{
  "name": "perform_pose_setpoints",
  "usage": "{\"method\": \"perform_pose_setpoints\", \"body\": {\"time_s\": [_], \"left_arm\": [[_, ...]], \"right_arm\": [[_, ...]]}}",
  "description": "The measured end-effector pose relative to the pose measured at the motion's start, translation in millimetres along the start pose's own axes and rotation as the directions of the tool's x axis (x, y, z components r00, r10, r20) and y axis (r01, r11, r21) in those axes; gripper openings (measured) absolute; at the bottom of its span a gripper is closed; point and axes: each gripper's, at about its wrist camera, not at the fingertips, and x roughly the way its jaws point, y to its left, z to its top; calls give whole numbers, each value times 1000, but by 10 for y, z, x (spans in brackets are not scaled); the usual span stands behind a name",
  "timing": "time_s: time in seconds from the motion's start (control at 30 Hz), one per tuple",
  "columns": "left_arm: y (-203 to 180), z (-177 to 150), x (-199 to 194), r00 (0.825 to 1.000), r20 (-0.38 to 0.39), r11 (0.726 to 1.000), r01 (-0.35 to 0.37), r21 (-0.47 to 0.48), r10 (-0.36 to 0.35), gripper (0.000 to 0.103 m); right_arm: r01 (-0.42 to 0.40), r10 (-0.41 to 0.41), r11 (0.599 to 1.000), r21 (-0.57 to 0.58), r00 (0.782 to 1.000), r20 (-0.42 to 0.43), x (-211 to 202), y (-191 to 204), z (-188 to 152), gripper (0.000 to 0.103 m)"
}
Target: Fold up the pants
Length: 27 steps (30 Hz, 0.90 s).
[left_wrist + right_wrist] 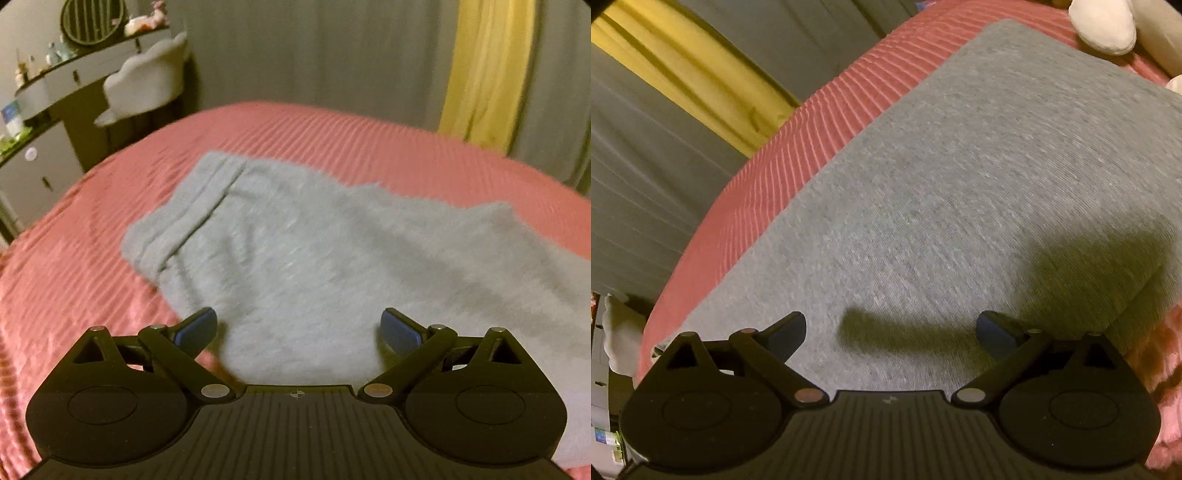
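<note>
So on my left wrist cam, starting at the far left, there's a curved vanity desk (74, 77) with bottles on it and a pale cushioned chair (147, 88) tucked against it, both off the bed's left edge. The bed (74, 258) has a pink ribbed cover, and the grey pants (314, 251) lie across the middle of it, waistband end toward the left edge, the rest running off to the right. My left gripper (299, 328) is spread wide over the near part of the fabric, blue pads apart, nothing pinched. A yellow curtain (487, 66) hangs past the far right corner.

On the right wrist cam the same curtain sits upper left, then the cover's far edge, then grey cloth filling most of the view. My right gripper (891, 328) is also wide open just above the pants, casting a shadow on them, holding nothing. Some white plush things (1104, 26) sit near the top right corner.
</note>
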Motion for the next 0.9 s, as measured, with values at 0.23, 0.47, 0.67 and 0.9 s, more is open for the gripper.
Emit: {"method": "perform_pose_setpoints", "body": {"time_s": [0.23,0.47,0.67,0.9], "left_arm": [[-853,-3,-171,967,-5,966,255,-30,-255,100],[-1476,-470,105,921,-141,930,368,15,-362,100],[-1543,-533,152,927,-161,936,349,39,-339,101],[-1701,-570,174,942,-164,944,312,103,-294,101]], "right_arm": [[-17,17,999,29,1000,23,-25,-41,-5,99],[-10,10,1000,6,1000,24,-25,0,-30,99],[69,-69,989,-131,998,3,39,195,-70,99],[132,-137,963,-235,991,-5,99,324,-103,99]]}}
